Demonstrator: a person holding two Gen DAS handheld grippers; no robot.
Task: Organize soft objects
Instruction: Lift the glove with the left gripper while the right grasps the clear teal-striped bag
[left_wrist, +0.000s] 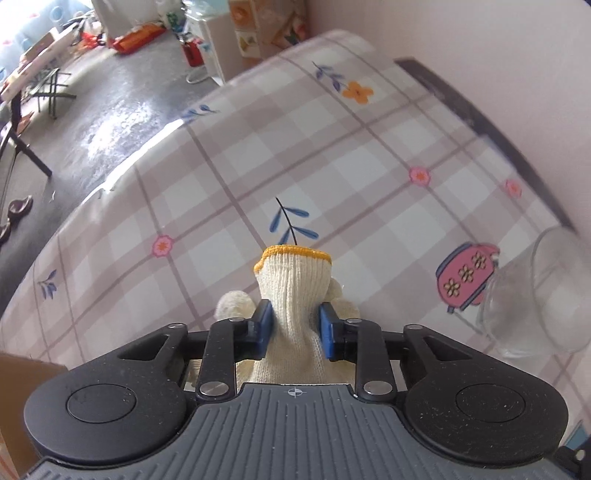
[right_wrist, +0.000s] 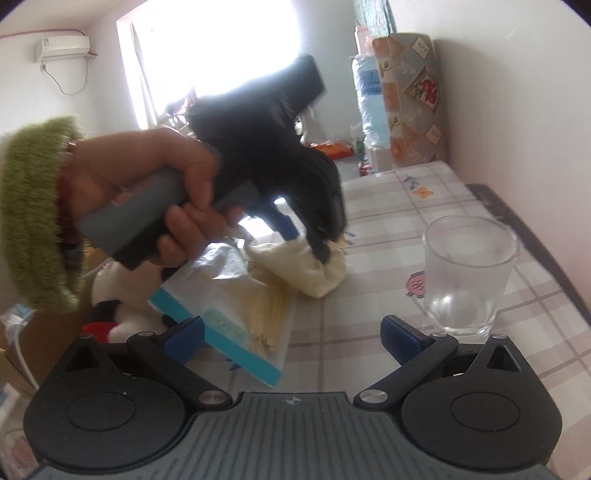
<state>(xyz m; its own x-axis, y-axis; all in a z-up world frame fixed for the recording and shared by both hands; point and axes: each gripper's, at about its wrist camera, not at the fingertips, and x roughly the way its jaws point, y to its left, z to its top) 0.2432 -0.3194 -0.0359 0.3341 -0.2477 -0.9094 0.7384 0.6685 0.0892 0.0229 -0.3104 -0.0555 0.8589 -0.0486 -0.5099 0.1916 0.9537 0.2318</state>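
In the left wrist view, the left gripper is sitting low in the centre of the frame, its blue pads clamping a cream knitted glove with an orange cuff over the checked tablecloth; a glass is lying at the right edge. In the right wrist view, the right gripper is holding its fingers wide apart with nothing between them at the bottom, while a hand in a green sleeve at the left is gripping the other tool over the glove at centre, beside a plastic bag.
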